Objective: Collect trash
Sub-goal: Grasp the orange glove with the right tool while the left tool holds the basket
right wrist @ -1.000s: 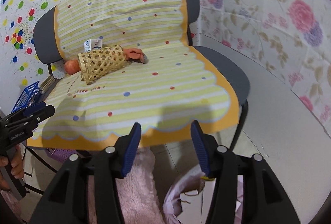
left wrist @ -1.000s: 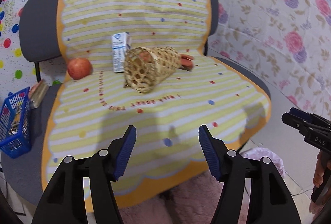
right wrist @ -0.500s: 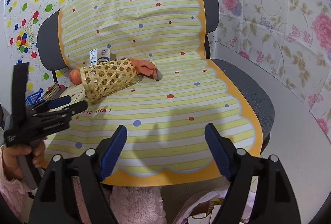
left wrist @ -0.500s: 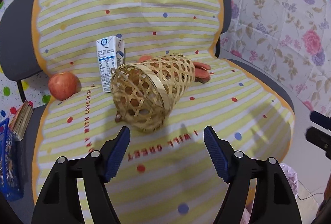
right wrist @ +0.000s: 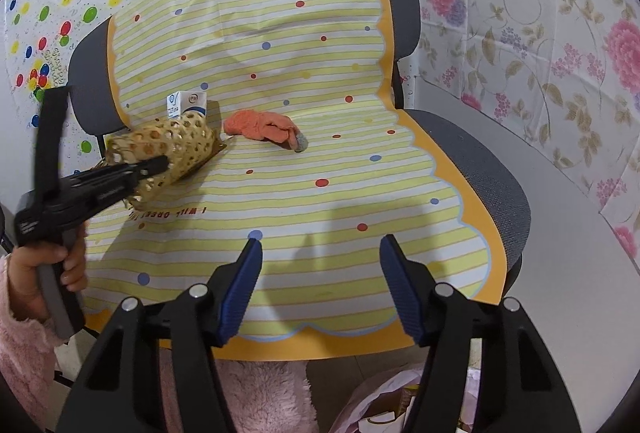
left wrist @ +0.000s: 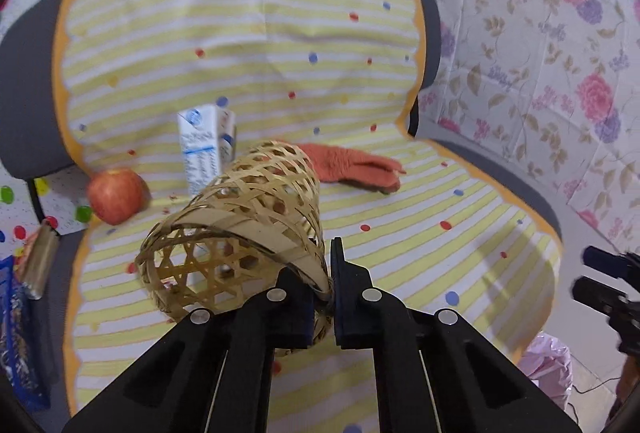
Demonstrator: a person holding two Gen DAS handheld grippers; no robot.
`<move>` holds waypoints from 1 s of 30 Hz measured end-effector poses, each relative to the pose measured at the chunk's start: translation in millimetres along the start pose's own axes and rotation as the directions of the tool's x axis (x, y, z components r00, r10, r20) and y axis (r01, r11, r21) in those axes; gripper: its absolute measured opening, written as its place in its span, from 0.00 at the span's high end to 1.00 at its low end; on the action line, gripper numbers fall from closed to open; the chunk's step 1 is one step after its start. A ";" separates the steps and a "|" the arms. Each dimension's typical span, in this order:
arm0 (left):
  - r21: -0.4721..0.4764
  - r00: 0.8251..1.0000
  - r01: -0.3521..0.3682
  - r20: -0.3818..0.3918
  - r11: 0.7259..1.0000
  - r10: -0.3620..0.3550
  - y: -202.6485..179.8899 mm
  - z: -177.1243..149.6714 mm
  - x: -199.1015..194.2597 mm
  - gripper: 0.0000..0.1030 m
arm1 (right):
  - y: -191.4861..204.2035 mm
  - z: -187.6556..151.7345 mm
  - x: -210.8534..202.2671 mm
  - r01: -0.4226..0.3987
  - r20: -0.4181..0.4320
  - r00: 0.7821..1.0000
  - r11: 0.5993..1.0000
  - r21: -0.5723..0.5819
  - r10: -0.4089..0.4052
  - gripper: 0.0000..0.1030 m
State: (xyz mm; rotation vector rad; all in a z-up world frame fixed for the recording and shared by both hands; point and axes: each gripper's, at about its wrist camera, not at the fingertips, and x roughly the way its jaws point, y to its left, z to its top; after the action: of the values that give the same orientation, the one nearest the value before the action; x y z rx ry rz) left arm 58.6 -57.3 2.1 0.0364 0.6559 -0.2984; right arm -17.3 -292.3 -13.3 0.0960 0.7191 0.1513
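Observation:
A woven bamboo basket (left wrist: 240, 225) lies on its side on the striped chair cover (left wrist: 400, 257). My left gripper (left wrist: 329, 281) is closing, its jaws pinching the basket's rim band. Behind the basket stands a white and blue milk carton (left wrist: 202, 149), with a red apple (left wrist: 114, 195) to its left and an orange glove (left wrist: 352, 169) to its right. In the right wrist view the basket (right wrist: 176, 145) and the left gripper (right wrist: 160, 164) are at the left. My right gripper (right wrist: 320, 289) hangs over the seat's front edge, its jaws closing with nothing between them.
A grey office chair (right wrist: 480, 169) carries the cover. A pink bag (right wrist: 392, 405) with paper scraps sits on the floor below the seat front. A blue wire basket (left wrist: 16, 333) stands at the far left. Patterned sheets cover the walls.
My left gripper moved forward to the basket and shut on its rim. The right gripper came in closer over the seat front, its jaws widening and then narrowing.

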 end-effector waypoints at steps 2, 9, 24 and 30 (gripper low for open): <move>0.008 0.998 -0.046 0.050 0.999 0.045 8.0 -6.2 -29.6 0.93 | 4.5 0.5 0.9 -0.007 -0.001 1.000 1.000 -0.007 0.007 0.41; -0.067 0.979 -0.182 0.085 0.981 0.188 54.6 -18.5 -77.1 0.93 | 26.8 9.1 10.5 -0.044 0.002 0.999 0.998 -0.042 0.044 0.41; -0.136 0.975 -0.204 0.060 0.969 0.213 94.7 -13.8 -48.1 0.93 | 56.7 74.0 95.6 -0.069 0.008 0.997 0.989 -0.134 0.071 0.41; -0.144 0.975 -0.209 0.038 0.967 0.217 105.3 -3.5 -22.9 0.93 | 64.1 111.2 163.4 -0.081 -0.030 0.997 0.983 -0.164 0.077 0.46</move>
State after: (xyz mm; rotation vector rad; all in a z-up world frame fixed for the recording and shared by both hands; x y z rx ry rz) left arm 69.3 49.9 6.8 -0.0350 0.6122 -0.0451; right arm 170.8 -205.3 -27.1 -0.0355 0.7244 0.2876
